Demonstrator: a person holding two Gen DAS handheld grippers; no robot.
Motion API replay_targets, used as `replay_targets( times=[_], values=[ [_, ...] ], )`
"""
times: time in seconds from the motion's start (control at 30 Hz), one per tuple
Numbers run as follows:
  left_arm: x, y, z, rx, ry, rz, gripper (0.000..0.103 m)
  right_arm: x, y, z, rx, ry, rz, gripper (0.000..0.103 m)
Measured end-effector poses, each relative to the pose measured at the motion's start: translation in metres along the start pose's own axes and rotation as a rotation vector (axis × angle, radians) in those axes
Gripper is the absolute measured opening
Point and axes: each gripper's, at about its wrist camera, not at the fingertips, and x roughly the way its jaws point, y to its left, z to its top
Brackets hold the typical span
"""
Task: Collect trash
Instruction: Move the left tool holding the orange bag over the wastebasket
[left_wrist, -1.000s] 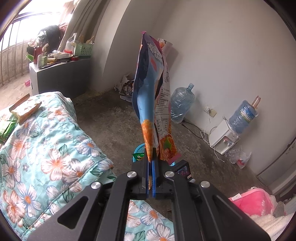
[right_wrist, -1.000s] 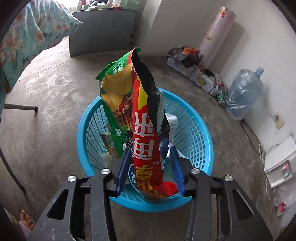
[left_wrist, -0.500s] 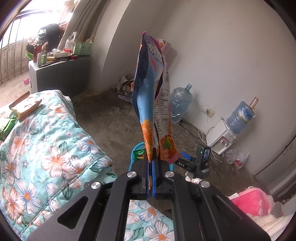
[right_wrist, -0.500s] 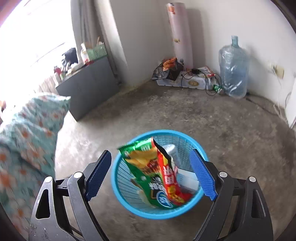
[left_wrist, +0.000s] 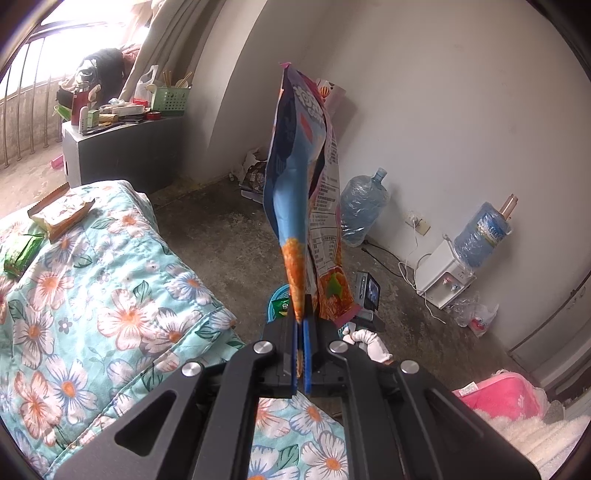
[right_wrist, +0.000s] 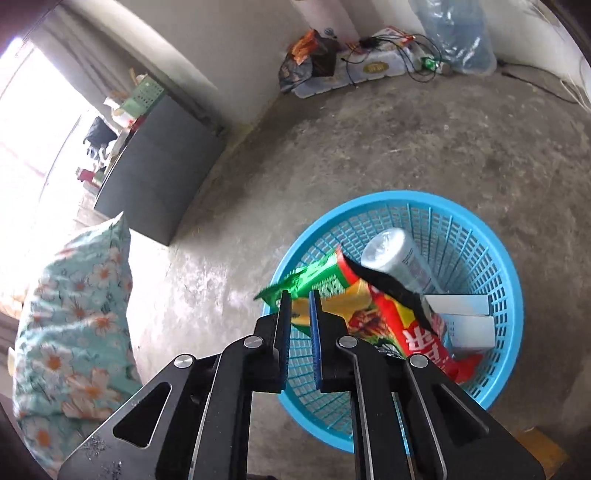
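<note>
While left gripper (left_wrist: 300, 325) pinches snack bag (left_wrist: 295, 192) (basket (left_wrist: 277, 295) mostly hidden), right gripper (right_wrist: 298, 314) fingers nearly together, empty.

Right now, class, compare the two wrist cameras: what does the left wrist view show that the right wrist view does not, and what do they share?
Only the left wrist view shows the left gripper shut on a blue snack bag, two wrappers on the bed, and the water dispenser.

Only the right wrist view shows the right gripper, nearly closed and empty, and a can inside the blue basket.

Both show the basket, floral quilt, grey cabinet and concrete floor.
</note>
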Motion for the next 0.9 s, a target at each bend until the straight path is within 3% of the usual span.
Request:
replay_targets(
  times=[0.1,0.23,0.27,0.3,0.33,0.37,0.43,0.53,0.57,0.6,0.67,0.83,0.9],
  values=[
    [0.006,-0.001,0.001,0.004,0.015,-0.001,0.002,0.009,-0.005,-0.023,-0.027,0.047,-0.035,0.007],
    [0.01,-0.007,0.002,0.01,0.023,-0.024,0.002,-0.023,-0.01,-0.011,0.036,-0.106,0.052,0.011],
    [0.011,-0.008,0.002,0.013,0.024,-0.028,0.002,-0.029,-0.01,-0.002,0.057,-0.135,0.044,0.027],
    [0.012,-0.01,0.002,0.014,0.025,-0.032,0.002,-0.031,-0.011,0.009,0.077,-0.148,0.034,0.06],
    [0.013,-0.011,0.001,0.014,0.026,-0.035,0.002,-0.03,-0.011,0.018,0.091,-0.149,0.013,0.07],
    [0.013,-0.012,0.001,0.015,0.027,-0.036,0.002,-0.026,-0.013,0.028,0.095,-0.144,-0.016,0.072],
    [0.013,-0.013,0.001,0.019,0.027,-0.035,0.002,-0.014,-0.017,0.043,0.119,-0.115,-0.06,0.072],
    [0.013,-0.013,0.002,0.027,0.03,-0.026,0.002,0.008,-0.031,0.049,0.208,-0.029,-0.05,0.07],
    [0.013,-0.013,0.002,0.027,0.031,-0.021,0.002,0.013,-0.034,0.048,0.216,-0.007,-0.055,0.056],
    [0.013,-0.012,0.002,0.028,0.032,-0.016,0.002,0.018,-0.034,0.045,0.204,0.012,-0.061,0.032],
    [0.014,-0.009,0.003,0.026,0.035,-0.009,0.002,0.021,-0.031,0.033,0.176,0.034,-0.051,0.011],
    [0.02,-0.008,0.004,0.028,0.042,-0.008,0.002,0.007,-0.024,-0.002,0.079,-0.033,-0.006,0.009],
    [0.025,-0.01,0.003,0.029,0.048,-0.014,0.002,0.01,-0.021,-0.017,0.008,-0.033,-0.066,0.01]
  ],
)
